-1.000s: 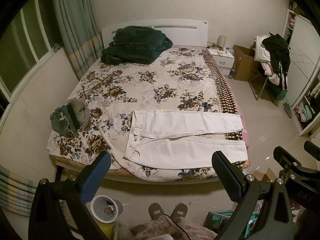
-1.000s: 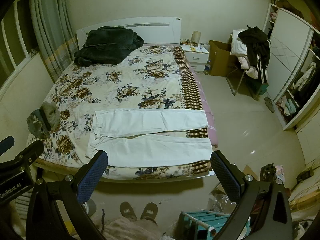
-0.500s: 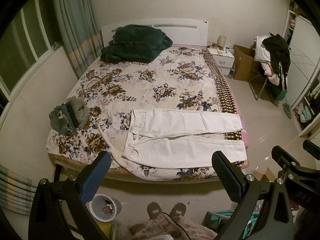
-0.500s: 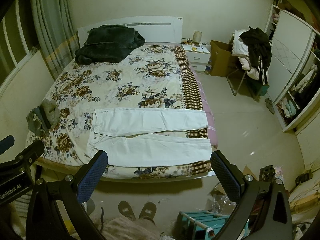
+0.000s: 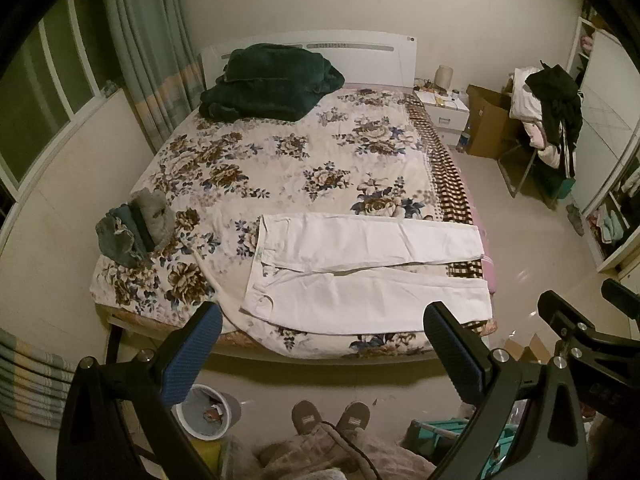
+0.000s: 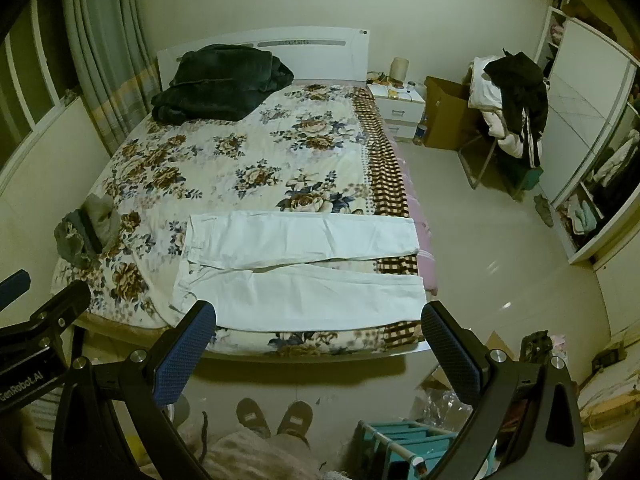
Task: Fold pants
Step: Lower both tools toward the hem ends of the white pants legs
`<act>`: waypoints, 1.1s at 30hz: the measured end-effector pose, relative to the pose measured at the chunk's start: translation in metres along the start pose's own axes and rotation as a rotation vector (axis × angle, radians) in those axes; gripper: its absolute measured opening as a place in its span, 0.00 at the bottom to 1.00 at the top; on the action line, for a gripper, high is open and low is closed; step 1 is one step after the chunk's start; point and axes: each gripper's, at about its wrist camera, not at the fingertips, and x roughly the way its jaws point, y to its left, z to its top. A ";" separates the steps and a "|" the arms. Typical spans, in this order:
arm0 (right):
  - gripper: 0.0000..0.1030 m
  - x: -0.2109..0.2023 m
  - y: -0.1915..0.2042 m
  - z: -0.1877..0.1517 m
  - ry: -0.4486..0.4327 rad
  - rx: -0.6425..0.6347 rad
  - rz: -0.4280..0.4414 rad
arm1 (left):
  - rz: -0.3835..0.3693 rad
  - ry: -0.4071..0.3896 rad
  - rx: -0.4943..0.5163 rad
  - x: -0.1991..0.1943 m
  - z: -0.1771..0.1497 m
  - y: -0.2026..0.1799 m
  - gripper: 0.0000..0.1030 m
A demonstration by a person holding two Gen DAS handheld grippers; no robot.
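Two hand-held grippers, left [image 5: 320, 354] and right [image 6: 318, 350], gape wide and empty above white pants [image 5: 366, 270] spread at lower centre along the bed [image 5: 280, 160] edge; risk: cuffs overhanging may slide floorward.

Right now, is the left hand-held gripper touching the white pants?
Apart. In the left wrist view the left hand-held gripper hangs open above the floor in front of the bed, while the white pants lie flat on the bed, untouched.

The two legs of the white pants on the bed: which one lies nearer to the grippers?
The lower leg, along the foot edge of the bed, just beyond both open grippers. The other leg lies farther up the flowered cover.
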 end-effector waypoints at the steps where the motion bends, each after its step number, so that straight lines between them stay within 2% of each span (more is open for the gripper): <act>1: 1.00 0.001 0.001 0.000 -0.001 0.002 0.002 | 0.002 -0.001 0.004 0.000 0.001 -0.004 1.00; 5: 1.00 0.015 -0.006 -0.004 -0.003 0.011 0.006 | 0.003 -0.011 0.002 0.009 -0.005 -0.004 1.00; 8: 1.00 0.034 -0.013 -0.003 -0.025 0.022 -0.010 | 0.040 -0.044 -0.005 0.021 0.002 -0.006 1.00; 10: 1.00 0.046 -0.019 0.001 -0.045 0.029 -0.021 | 0.068 -0.077 -0.022 0.034 0.012 -0.010 1.00; 16: 1.00 0.103 -0.033 0.032 -0.061 0.027 -0.050 | 0.124 -0.095 -0.025 0.086 0.042 -0.014 1.00; 24: 1.00 0.240 -0.041 0.098 0.037 0.056 -0.087 | 0.117 0.026 -0.014 0.196 0.086 -0.026 1.00; 33: 1.00 0.411 -0.034 0.176 0.153 0.092 -0.106 | 0.053 0.136 0.017 0.319 0.148 -0.031 1.00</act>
